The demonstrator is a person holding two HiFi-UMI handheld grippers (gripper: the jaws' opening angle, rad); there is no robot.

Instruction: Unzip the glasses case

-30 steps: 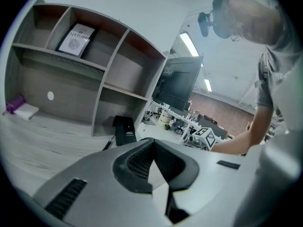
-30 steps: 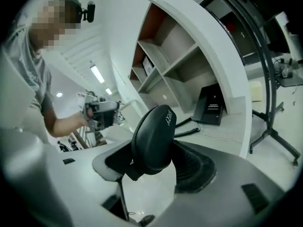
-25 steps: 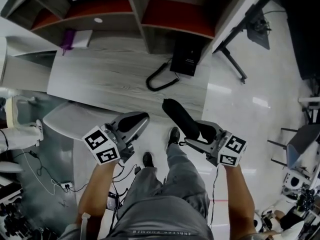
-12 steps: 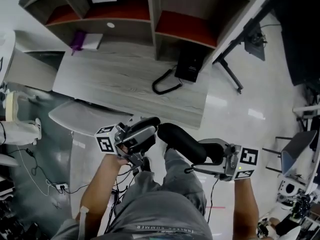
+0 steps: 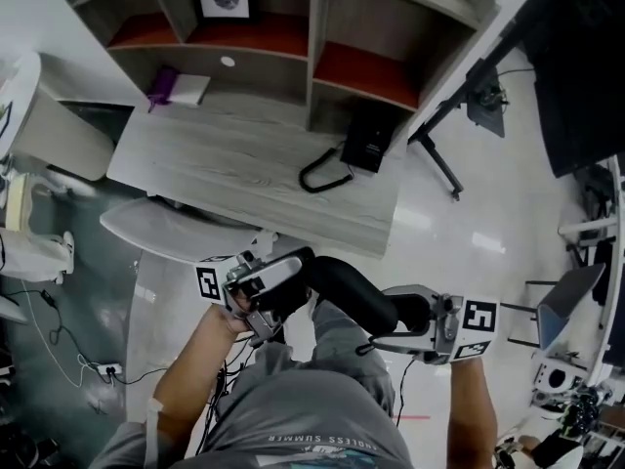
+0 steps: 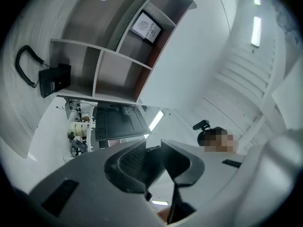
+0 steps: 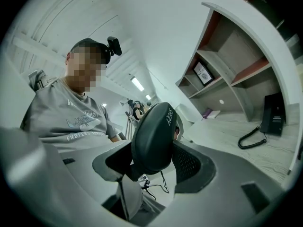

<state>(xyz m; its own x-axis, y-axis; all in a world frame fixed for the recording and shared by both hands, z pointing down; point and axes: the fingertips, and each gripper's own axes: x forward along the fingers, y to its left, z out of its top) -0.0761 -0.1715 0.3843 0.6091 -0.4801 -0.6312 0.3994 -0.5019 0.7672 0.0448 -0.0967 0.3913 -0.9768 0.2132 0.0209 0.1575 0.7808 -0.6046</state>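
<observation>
In the head view a black oblong glasses case [image 5: 352,291] is held out level above the person's lap. My right gripper [image 5: 405,316] is shut on its right end. The right gripper view has the case [image 7: 154,138] end-on, clamped between the right gripper's [image 7: 155,167] two jaws. My left gripper [image 5: 285,274] is at the case's left end, its tips overlapping that end. In the left gripper view the left gripper [image 6: 158,156] points up at the ceiling. Its jaws have just been closing and stand a narrow gap apart, with nothing visible between them. The zipper is not discernible.
A grey wooden desk [image 5: 244,169] lies ahead with a black telephone [image 5: 366,145] and its coiled cord. Behind it stands a shelf unit [image 5: 312,27] with red-lined compartments, and a purple-and-white item [image 5: 181,88] lies at the left. The person's legs [image 5: 322,399] are below the grippers.
Both grippers have risen and come together. The left gripper has rolled over and now meets the case's left end. The right gripper still holds the case, which now lies level.
</observation>
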